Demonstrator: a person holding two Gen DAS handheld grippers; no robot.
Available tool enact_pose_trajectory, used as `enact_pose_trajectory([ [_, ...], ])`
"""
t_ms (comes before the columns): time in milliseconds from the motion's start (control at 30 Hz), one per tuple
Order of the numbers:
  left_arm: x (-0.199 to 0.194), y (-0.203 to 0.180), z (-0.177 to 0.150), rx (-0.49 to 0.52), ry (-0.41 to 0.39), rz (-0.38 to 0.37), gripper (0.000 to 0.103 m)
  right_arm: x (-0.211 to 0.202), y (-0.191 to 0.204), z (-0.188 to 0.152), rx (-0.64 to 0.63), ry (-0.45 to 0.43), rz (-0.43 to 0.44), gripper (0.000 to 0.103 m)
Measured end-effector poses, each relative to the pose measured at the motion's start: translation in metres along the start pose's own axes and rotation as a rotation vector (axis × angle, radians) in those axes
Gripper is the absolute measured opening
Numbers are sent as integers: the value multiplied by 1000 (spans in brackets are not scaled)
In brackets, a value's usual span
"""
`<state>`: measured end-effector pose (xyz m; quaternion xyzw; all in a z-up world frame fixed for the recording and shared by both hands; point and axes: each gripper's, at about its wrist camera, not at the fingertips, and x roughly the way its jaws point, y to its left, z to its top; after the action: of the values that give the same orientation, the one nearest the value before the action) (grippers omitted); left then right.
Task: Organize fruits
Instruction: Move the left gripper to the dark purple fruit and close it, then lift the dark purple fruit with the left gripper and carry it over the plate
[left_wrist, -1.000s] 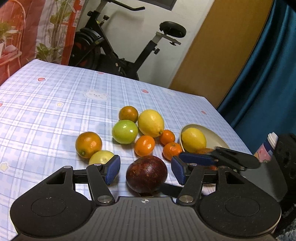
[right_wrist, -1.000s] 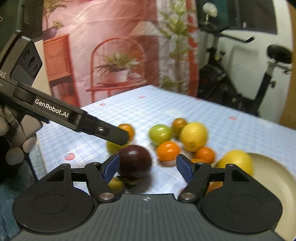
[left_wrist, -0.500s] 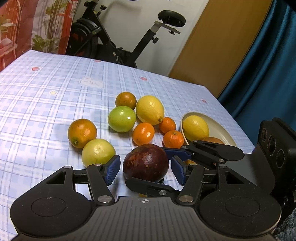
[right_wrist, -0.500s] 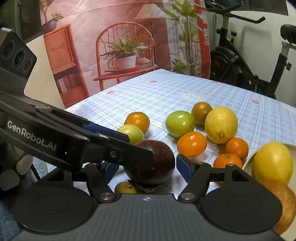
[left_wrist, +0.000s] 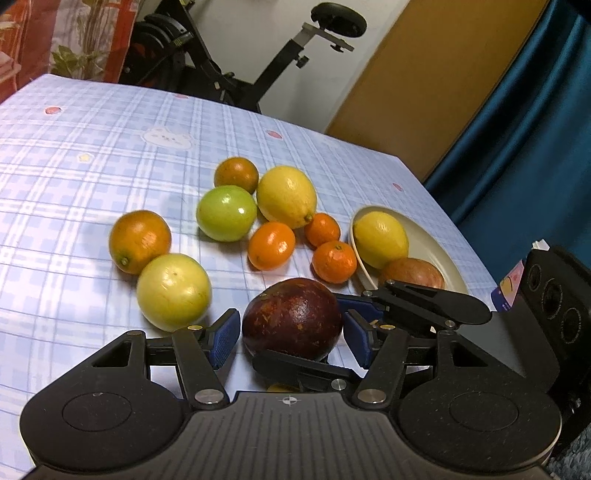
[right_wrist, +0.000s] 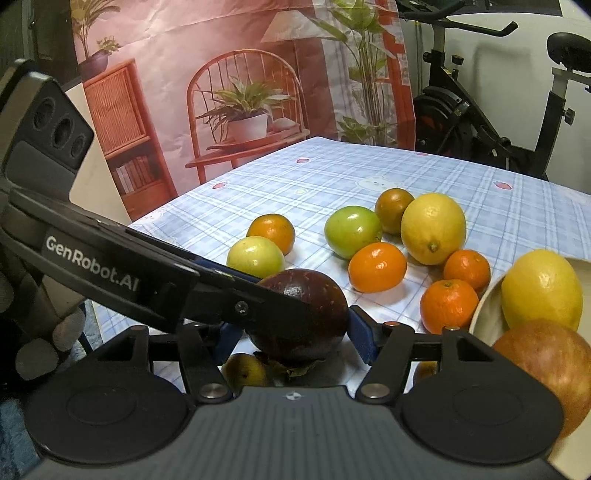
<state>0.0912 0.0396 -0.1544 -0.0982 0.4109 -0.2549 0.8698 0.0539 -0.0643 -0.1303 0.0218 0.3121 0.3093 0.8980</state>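
While both grippers converge on one fruit near the table's front edge, the dark purple fruit (left_wrist: 291, 324) sits between two crossed pairs of fingers. The left gripper (left_wrist: 290, 338) is level and low over the table (left_wrist: 74, 155), its jaws spread a little wider than the fruit; a slim gap shows at the left pad, and contact at the right pad cannot be told. The right gripper (right_wrist: 293, 334) enters from the side, roughly square to the left one, also low and level; its jaws are likewise apart, the right pad at or just off the fruit's skin, the left pad hidden behind the other tool's finger. In the right wrist view, the left gripper's finger crosses the fruit's upper face. Whether either tool bears on the fruit cannot be told; the fruit appears to rest on the table. A plate (left_wrist: 432, 243) lies near the table's right edge, holding a lemon (left_wrist: 380, 240) and an apple (left_wrist: 413, 271). Behind the purple fruit, toward the table's middle, lie three small oranges, a second lemon (left_wrist: 286, 195), a green fruit (left_wrist: 226, 213), a brownish orange fruit (left_wrist: 236, 174), a larger orange (left_wrist: 139, 240) and a pale yellow-green fruit (left_wrist: 173, 291). A small yellowish fruit (right_wrist: 245, 370) lies just under the right gripper.
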Motion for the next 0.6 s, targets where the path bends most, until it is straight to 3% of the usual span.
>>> enact_pose_trajectory([
  [600, 6, -1, -3, 19, 9, 1, 65, 0, 1, -5, 4, 11, 1, 64],
])
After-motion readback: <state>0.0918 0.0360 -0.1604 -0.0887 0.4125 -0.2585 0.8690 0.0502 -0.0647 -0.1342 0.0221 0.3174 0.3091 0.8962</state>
